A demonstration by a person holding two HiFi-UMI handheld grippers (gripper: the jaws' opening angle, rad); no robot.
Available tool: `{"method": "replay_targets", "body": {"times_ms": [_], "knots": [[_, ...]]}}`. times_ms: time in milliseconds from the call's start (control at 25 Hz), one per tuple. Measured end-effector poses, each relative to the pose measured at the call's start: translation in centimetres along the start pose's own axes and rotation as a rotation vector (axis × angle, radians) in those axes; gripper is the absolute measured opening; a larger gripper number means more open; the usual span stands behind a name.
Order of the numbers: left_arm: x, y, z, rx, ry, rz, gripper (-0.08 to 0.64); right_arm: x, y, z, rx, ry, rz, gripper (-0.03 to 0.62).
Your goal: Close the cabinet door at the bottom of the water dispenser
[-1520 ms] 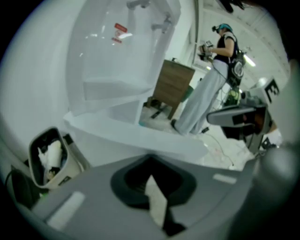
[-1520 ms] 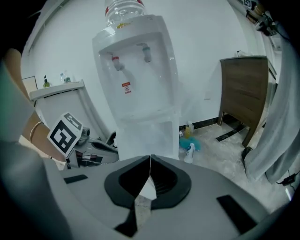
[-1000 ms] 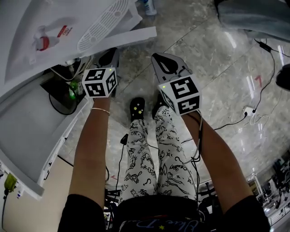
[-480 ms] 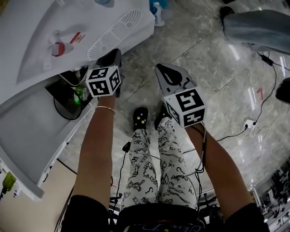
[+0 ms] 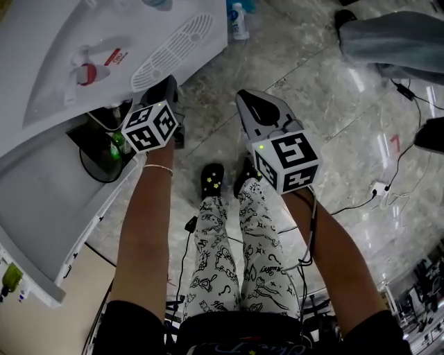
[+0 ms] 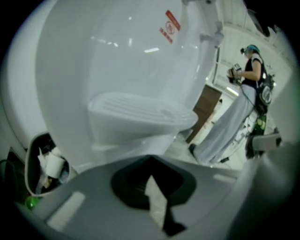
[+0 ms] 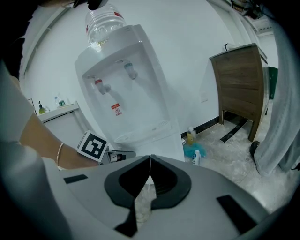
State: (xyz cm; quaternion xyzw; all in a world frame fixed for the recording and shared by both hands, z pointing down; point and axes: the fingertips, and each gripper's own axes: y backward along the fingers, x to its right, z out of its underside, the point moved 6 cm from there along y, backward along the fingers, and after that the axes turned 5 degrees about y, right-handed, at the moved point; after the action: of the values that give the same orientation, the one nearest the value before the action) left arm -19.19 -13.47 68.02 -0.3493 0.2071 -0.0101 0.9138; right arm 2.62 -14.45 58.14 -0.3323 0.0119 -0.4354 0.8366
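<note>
The white water dispenser (image 5: 104, 48) fills the upper left of the head view and stands in full in the right gripper view (image 7: 126, 89). Its bottom cabinet door (image 5: 41, 208) hangs open toward the lower left, showing a dark inside (image 5: 97, 149) with cables and a green light. My left gripper (image 5: 163, 90) is shut and empty, just right of that opening and under the drip tray (image 6: 140, 112); its tips (image 6: 150, 161) point at the dispenser's front. My right gripper (image 5: 253, 104) (image 7: 150, 157) is also shut and empty, farther right over the floor.
Small bottles (image 5: 238, 19) (image 7: 196, 157) stand on the marble floor beside the dispenser. A wooden cabinet (image 7: 239, 89) is to the right. Cables (image 5: 385, 177) trail across the floor at right. Another person (image 6: 251, 70) stands behind. My own feet (image 5: 211, 177) are below the grippers.
The left gripper has drifted slightly left toward the open cabinet. The right gripper has barely moved. Both stay shut and the door is still open.
</note>
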Motion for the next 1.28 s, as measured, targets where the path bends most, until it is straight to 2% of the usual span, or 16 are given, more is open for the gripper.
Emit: {"method": "replay_targets", "body": {"times_ms": [120,240,320,560,720,840,960,1080,1160,1200,1280], "knots": [[0.5,1.5,-0.2,0.022,0.029,0.010,-0.003,-0.1,0.4,-0.3,-0.002,-0.002,0.004,0.015],[2.0,3.5,-0.9,0.080,0.081,0.057,-0.003,-0.4,0.9,-0.5,-0.003,-0.018,0.003,0.017],[3.1,5.1,-1.1,0.103,0.085,0.089,-0.003,-0.9,1.4,-0.4,-0.002,-0.044,-0.005,0.015],[7.2,11.1,-1.0,0.108,0.007,0.152,-0.003,-2.9,4.7,-1.5,0.065,-0.090,-0.012,0.015],[10.2,16.3,-1.5,0.094,-0.032,0.195,-0.003,-4.8,8.4,-3.8,0.116,-0.089,0.000,0.015],[12.5,19.4,-4.3,0.139,-0.096,0.239,-0.003,-6.3,10.7,-7.2,0.213,-0.076,-0.025,0.015],[15.1,25.8,-6.0,0.121,-0.123,0.301,-0.003,-10.9,15.6,-10.1,0.270,-0.097,-0.108,0.017],[17.4,30.3,-8.7,0.137,-0.195,0.367,-0.003,-14.1,19.6,-13.7,0.288,-0.015,-0.146,0.017],[18.7,32.4,-10.7,0.162,-0.258,0.382,-0.003,-15.4,22.0,-15.9,0.317,0.030,-0.148,0.017],[19.2,33.6,-11.7,0.177,-0.262,0.377,-0.003,-16.1,23.4,-16.8,0.337,0.035,-0.148,0.017],[20.0,36.2,-13.8,0.224,-0.222,0.367,-0.003,-17.8,26.0,-18.3,0.373,0.031,-0.143,0.017]]}}
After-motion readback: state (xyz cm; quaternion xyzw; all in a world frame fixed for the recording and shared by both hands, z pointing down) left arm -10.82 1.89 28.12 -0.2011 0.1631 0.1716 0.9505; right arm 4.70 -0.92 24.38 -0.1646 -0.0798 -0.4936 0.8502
